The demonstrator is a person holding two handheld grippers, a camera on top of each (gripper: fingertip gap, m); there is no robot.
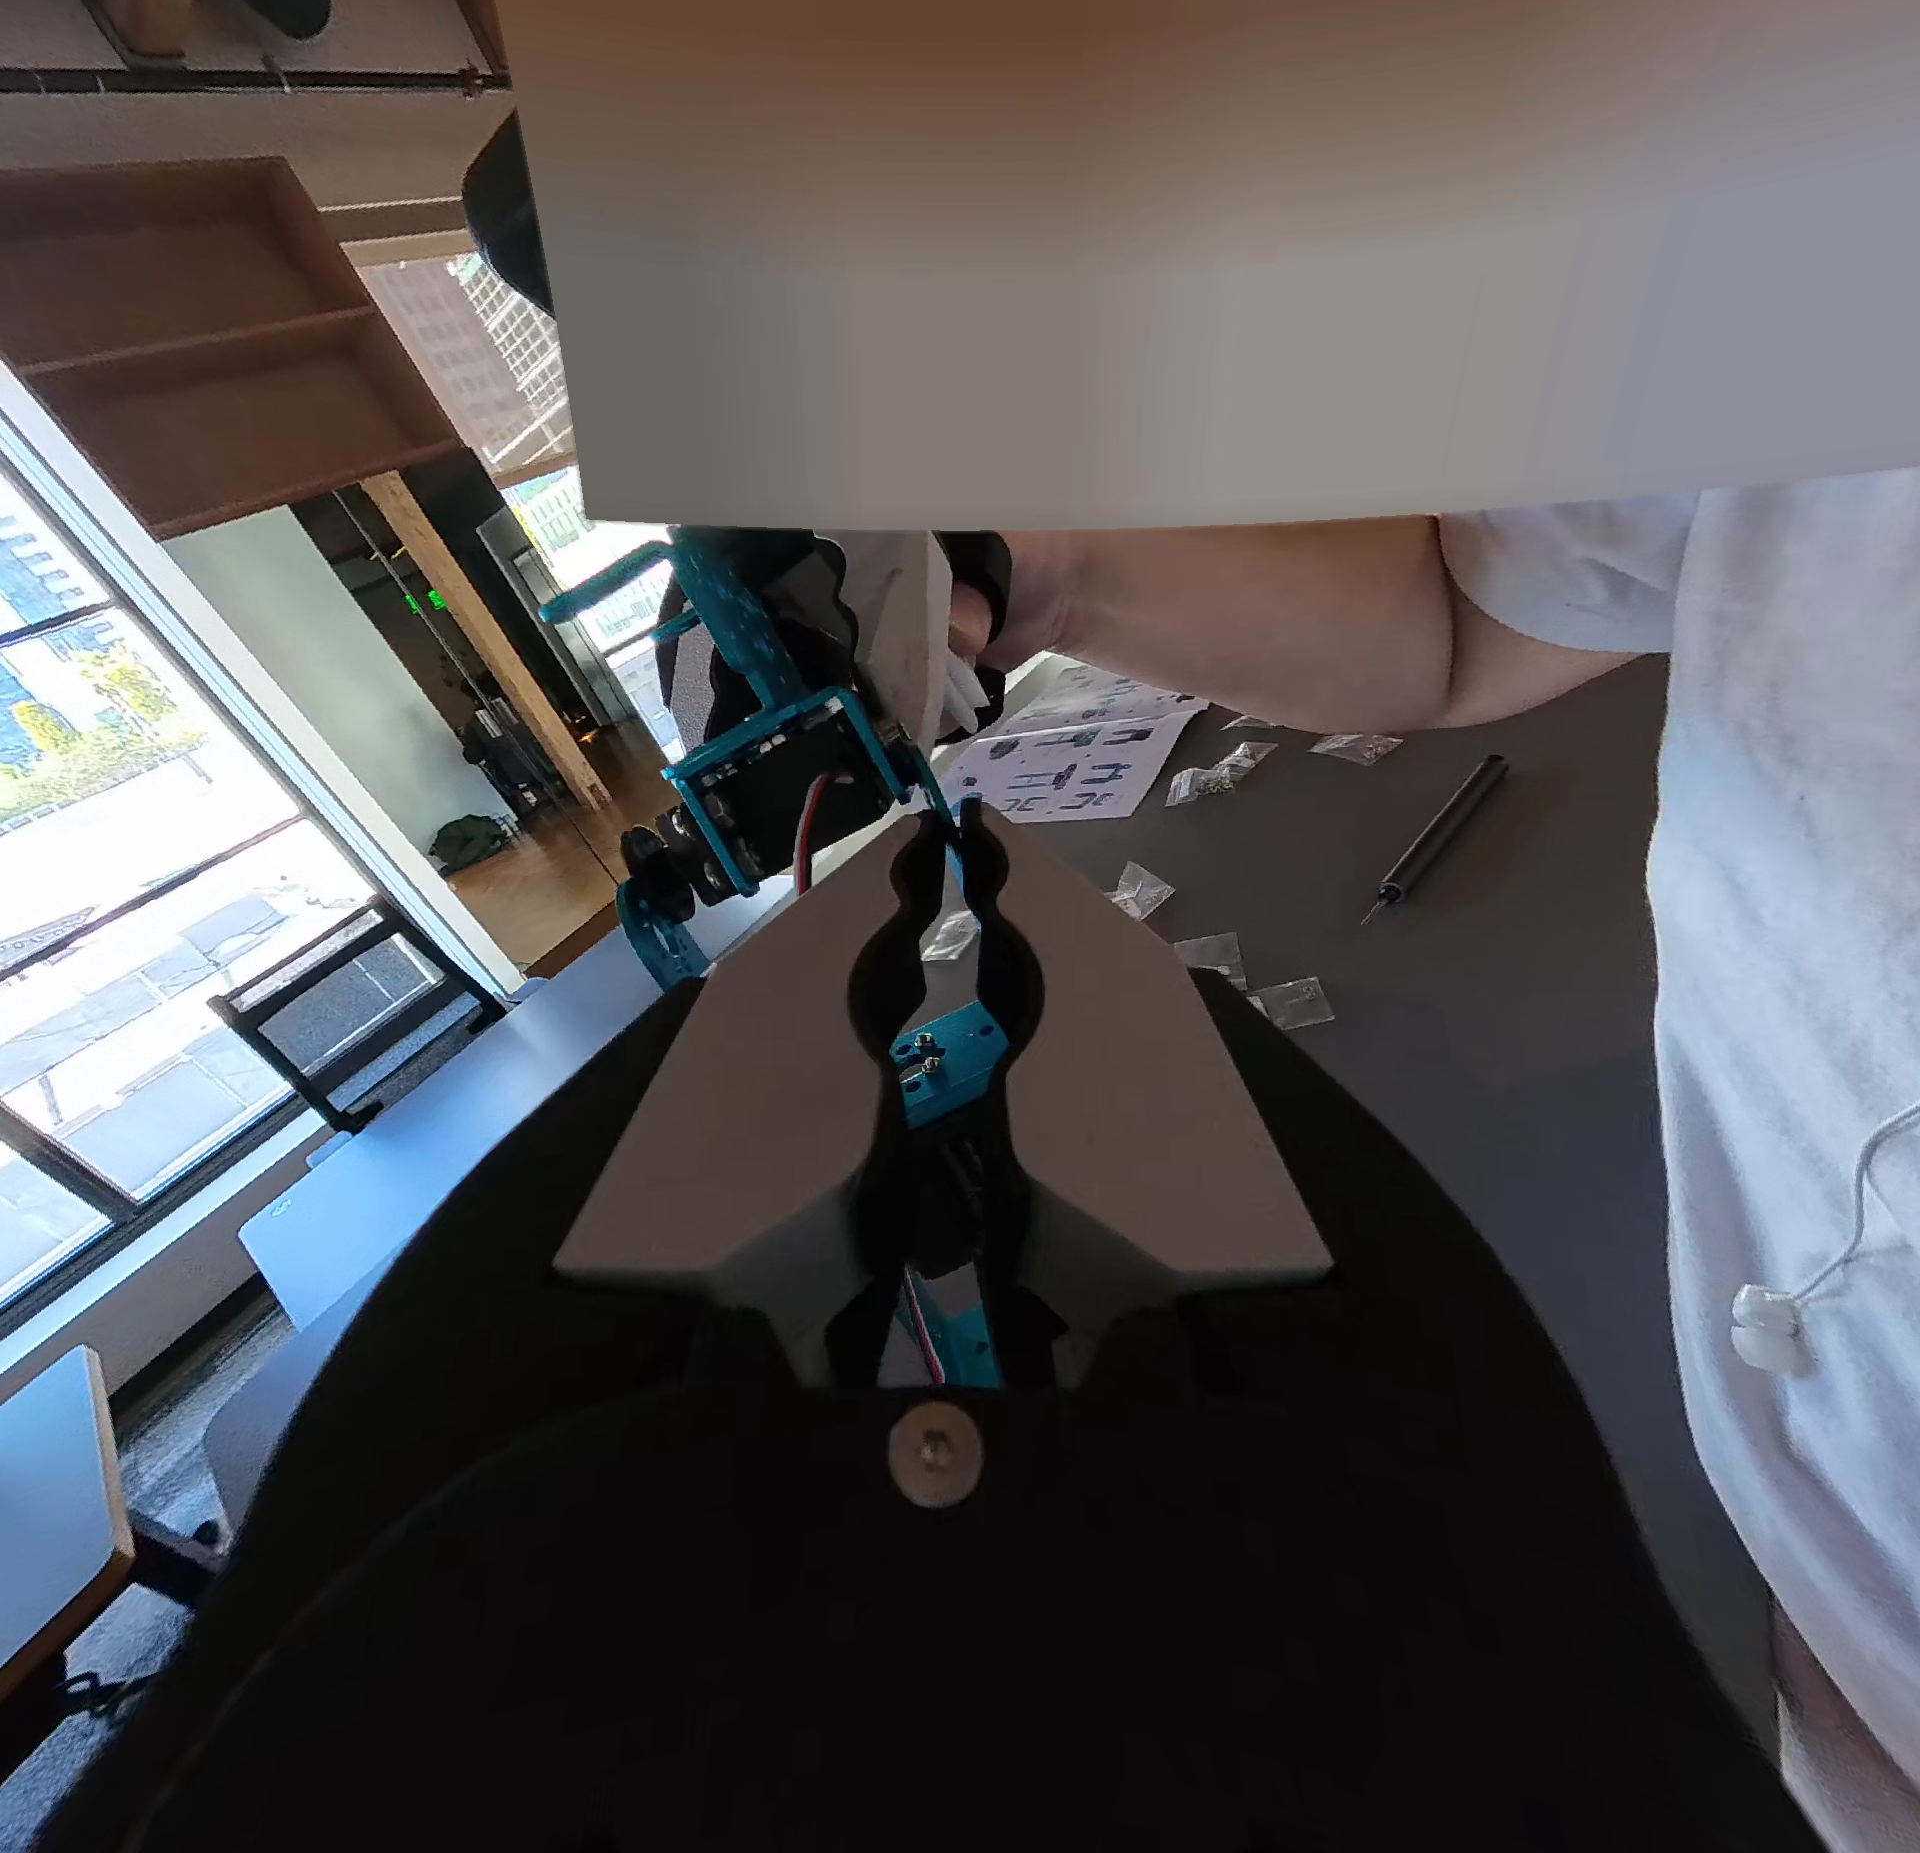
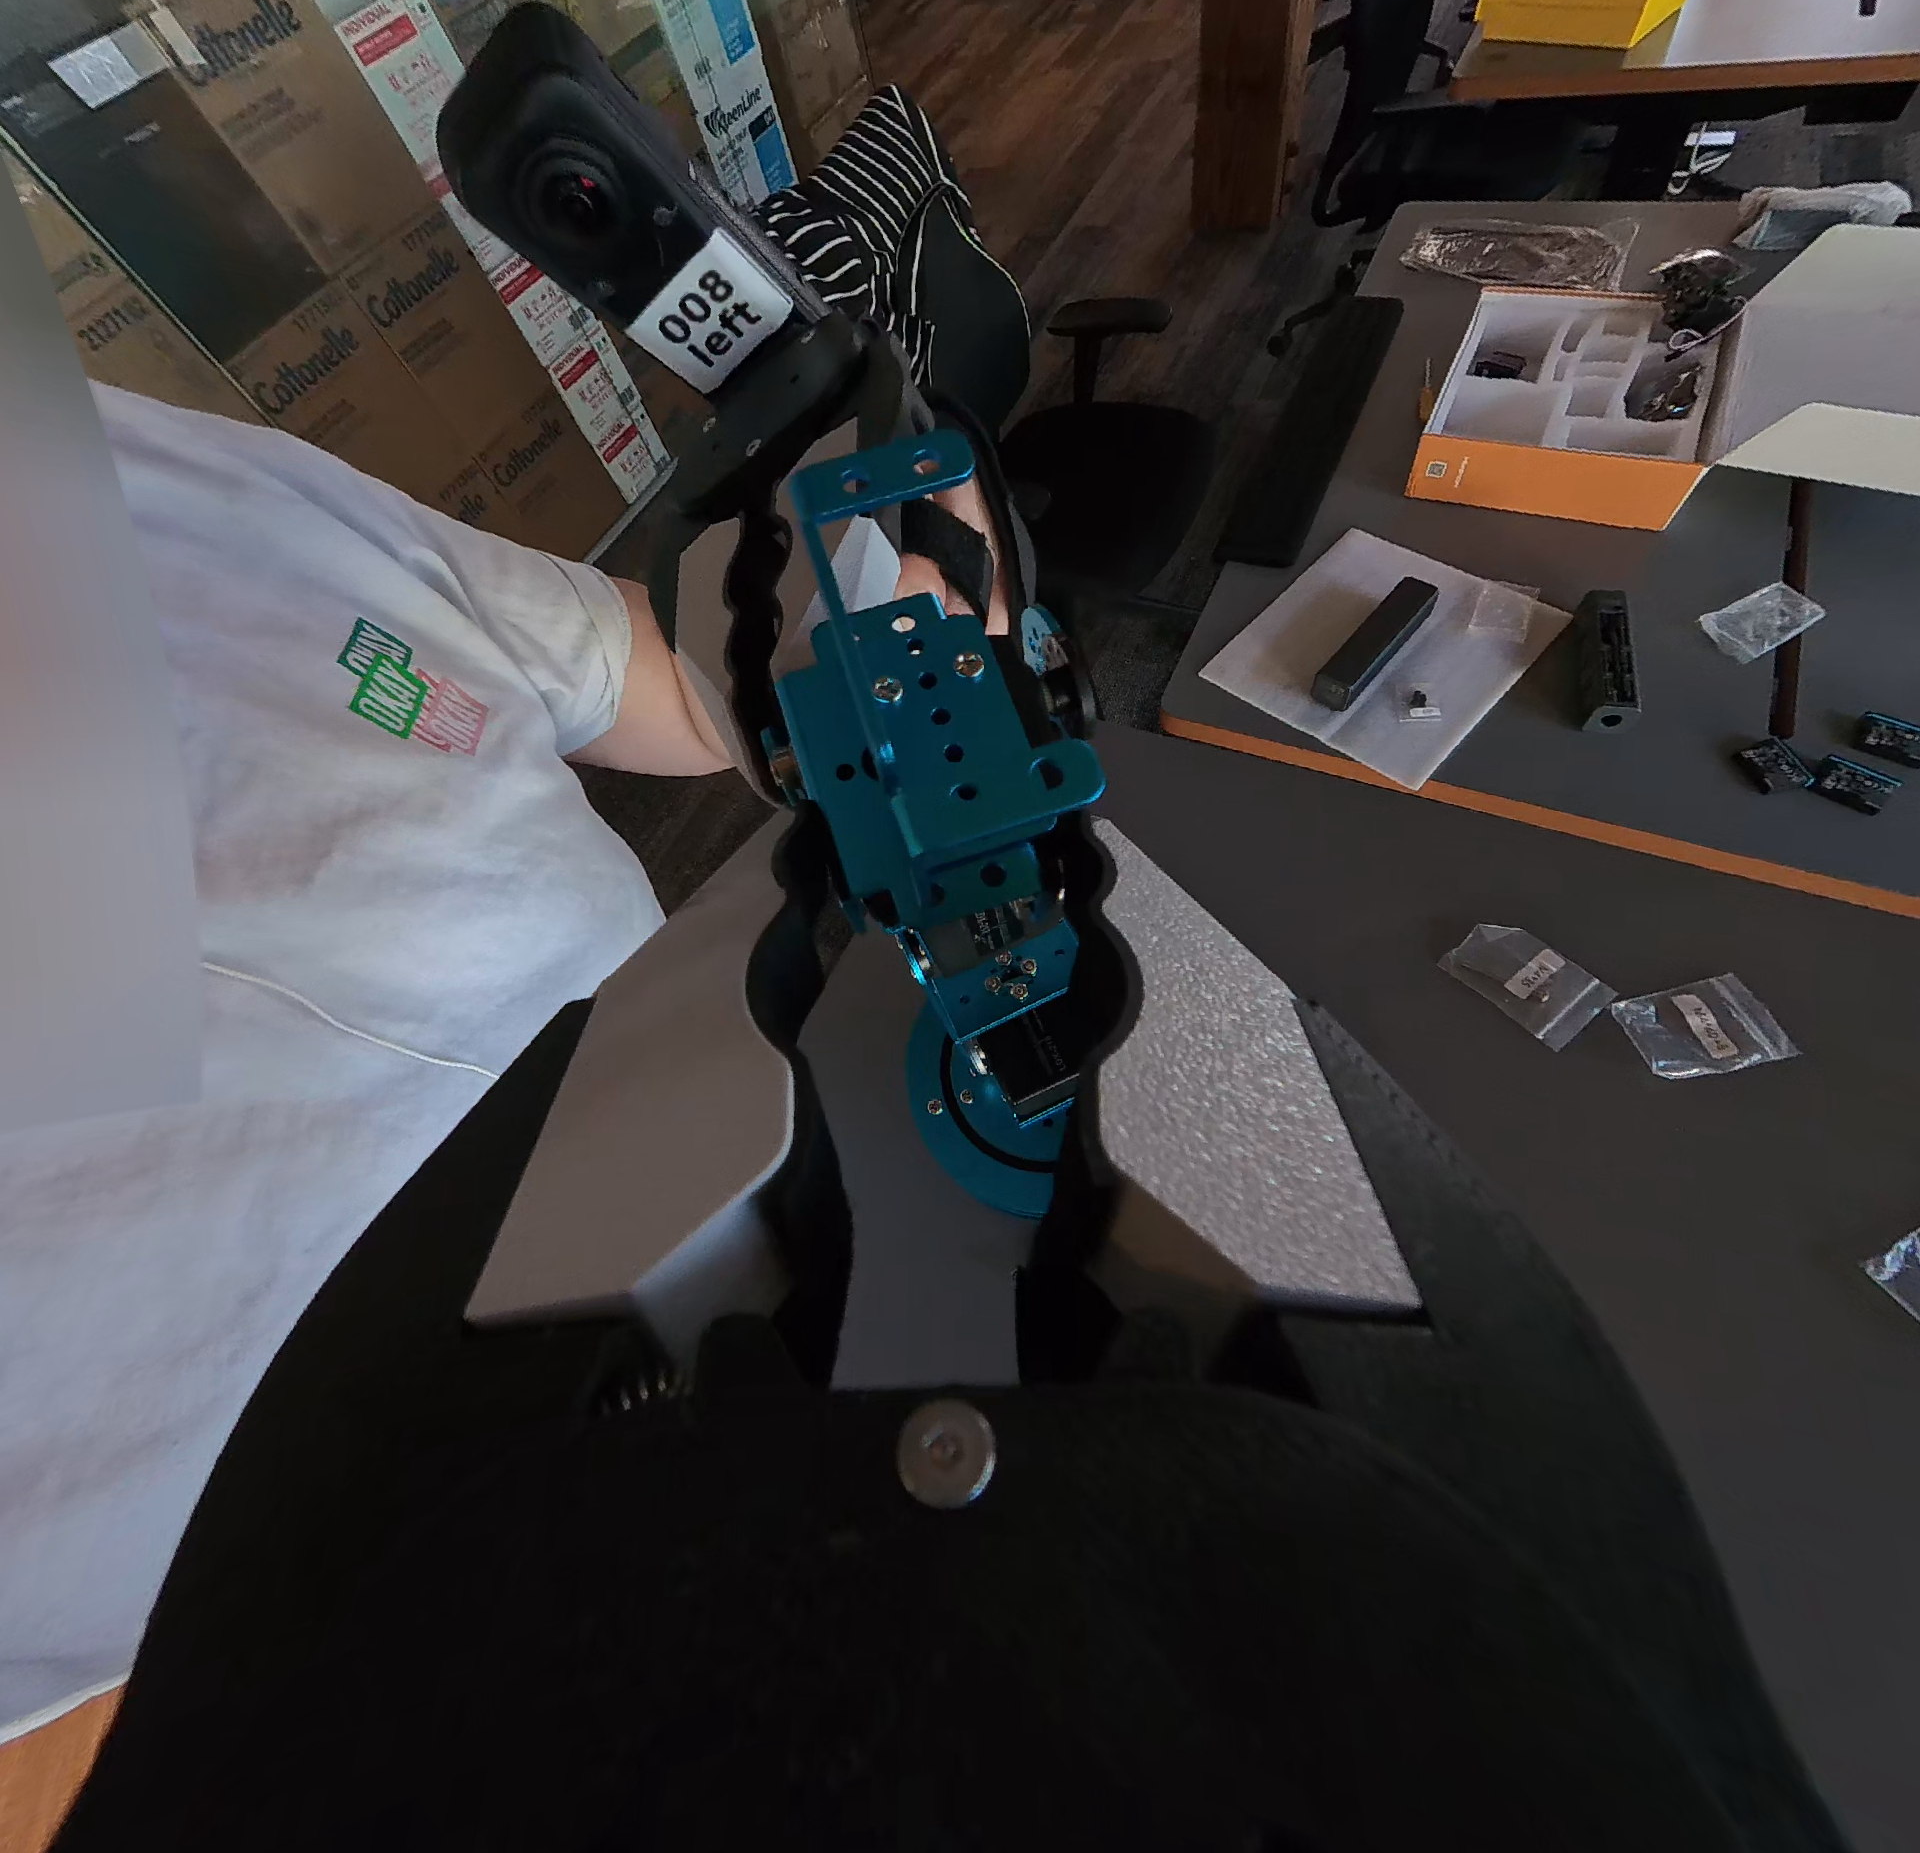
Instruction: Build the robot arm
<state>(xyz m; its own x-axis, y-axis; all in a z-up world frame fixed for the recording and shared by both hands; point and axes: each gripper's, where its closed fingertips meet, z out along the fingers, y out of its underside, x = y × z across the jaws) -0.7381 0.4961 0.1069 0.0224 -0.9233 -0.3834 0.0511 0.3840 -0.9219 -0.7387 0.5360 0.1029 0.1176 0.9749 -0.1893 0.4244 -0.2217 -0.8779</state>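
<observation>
A blue metal bracket assembly (image 2: 935, 754) with black servos and a round blue base (image 2: 982, 1117) is held in the air between both grippers. My right gripper (image 2: 940, 832) is shut on its lower part, jaws on either side of the brackets. My left gripper (image 1: 945, 816) is shut on a thin blue bracket (image 1: 940, 1060) of the same assembly (image 1: 769, 795). In the right wrist view the left gripper (image 2: 873, 577) grips the assembly's upper end from above. In the left wrist view the right gripper (image 1: 862, 650) holds the far end.
The dark grey table (image 2: 1455, 1284) carries small plastic bags of parts (image 2: 1527, 982) (image 1: 1288, 998), a black screwdriver (image 1: 1439, 837) and a printed sheet (image 1: 1070, 764). An open orange-sided box (image 2: 1558, 473) and a black block (image 2: 1371, 650) lie farther off. A person in a white shirt (image 2: 364, 816) is close.
</observation>
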